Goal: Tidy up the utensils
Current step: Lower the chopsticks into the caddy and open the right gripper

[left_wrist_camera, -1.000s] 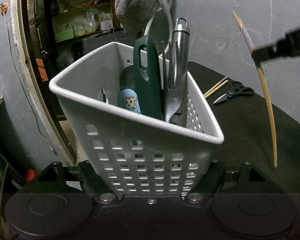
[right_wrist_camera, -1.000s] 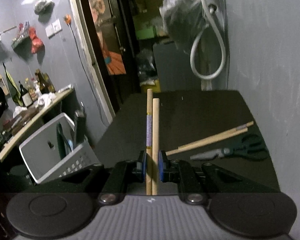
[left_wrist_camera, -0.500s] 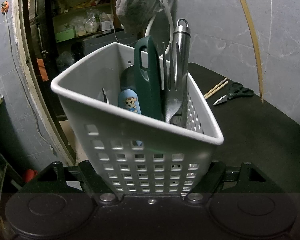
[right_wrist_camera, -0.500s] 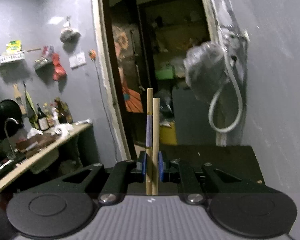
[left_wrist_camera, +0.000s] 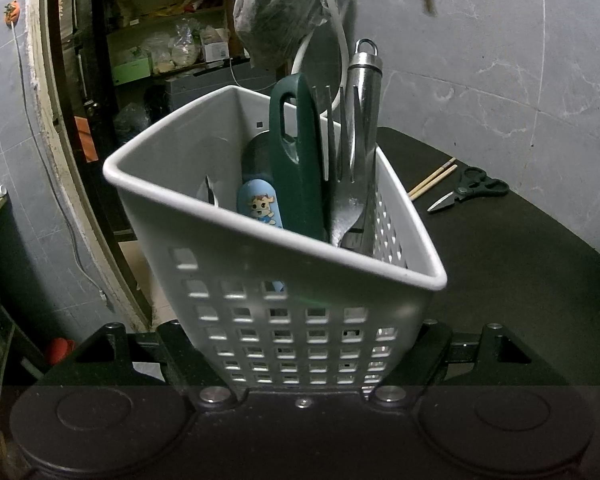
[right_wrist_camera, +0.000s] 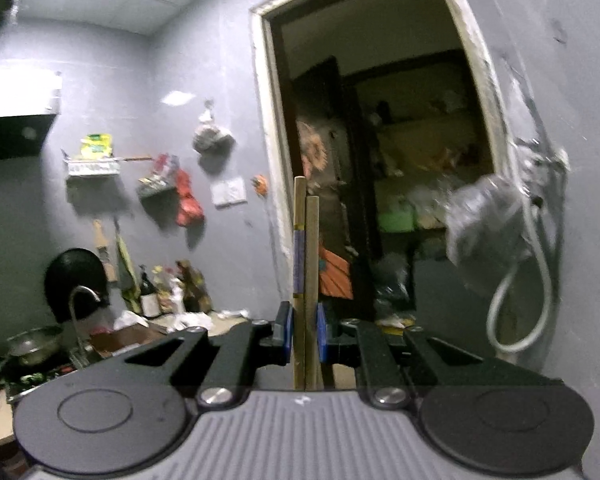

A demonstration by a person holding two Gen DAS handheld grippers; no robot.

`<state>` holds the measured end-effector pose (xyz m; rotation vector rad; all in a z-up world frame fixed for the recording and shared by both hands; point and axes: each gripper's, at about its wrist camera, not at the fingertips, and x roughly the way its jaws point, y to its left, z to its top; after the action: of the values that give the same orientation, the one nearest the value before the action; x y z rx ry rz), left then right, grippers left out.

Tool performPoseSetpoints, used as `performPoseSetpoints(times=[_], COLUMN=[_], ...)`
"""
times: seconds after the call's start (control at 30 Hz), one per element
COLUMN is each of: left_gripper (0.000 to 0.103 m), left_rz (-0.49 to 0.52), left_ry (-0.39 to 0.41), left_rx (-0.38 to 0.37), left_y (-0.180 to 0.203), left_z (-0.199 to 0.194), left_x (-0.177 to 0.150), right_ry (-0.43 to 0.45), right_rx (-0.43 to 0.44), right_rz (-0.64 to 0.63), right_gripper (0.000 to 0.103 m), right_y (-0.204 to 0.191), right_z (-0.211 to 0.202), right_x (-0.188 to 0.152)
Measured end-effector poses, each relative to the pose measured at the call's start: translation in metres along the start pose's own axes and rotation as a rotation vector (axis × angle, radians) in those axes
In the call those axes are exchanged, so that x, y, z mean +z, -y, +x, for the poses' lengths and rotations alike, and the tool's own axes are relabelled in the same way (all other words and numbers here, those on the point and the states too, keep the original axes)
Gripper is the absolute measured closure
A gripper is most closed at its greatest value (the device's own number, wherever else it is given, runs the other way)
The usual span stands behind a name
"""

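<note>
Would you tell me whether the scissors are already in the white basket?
No, the scissors lie on the dark table beside a pair of chopsticks, outside the white basket.

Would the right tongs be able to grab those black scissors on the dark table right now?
Probably not as things stand: the right tongs are shut on a pair of wooden chopsticks, so they would need to drop those first. The black scissors themselves lie uncovered on the dark table.
</note>
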<state>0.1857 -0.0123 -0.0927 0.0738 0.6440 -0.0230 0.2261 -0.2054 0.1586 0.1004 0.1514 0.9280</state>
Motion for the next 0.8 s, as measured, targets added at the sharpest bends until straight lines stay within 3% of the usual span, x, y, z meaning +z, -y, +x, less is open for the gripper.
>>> performPoseSetpoints(times=[0.37,0.8], left_gripper=[0.023,0.023], left_rz=[-0.005,-0.004], left_ry=[0.000,0.000], left_rx=[0.000,0.002], left_y=[-0.001,0.001], left_z=[-0.003,-0.003], left_x=[-0.002,-0.003], right_ry=[-0.048,-0.144], right_rx=[0.090,0.066], right_rz=[0.008,0.058], right_gripper=[0.089,0.089], right_y=[-0.022,-0.021], right_z=[0.040,0.049], right_x=[-0.025,-0.095])
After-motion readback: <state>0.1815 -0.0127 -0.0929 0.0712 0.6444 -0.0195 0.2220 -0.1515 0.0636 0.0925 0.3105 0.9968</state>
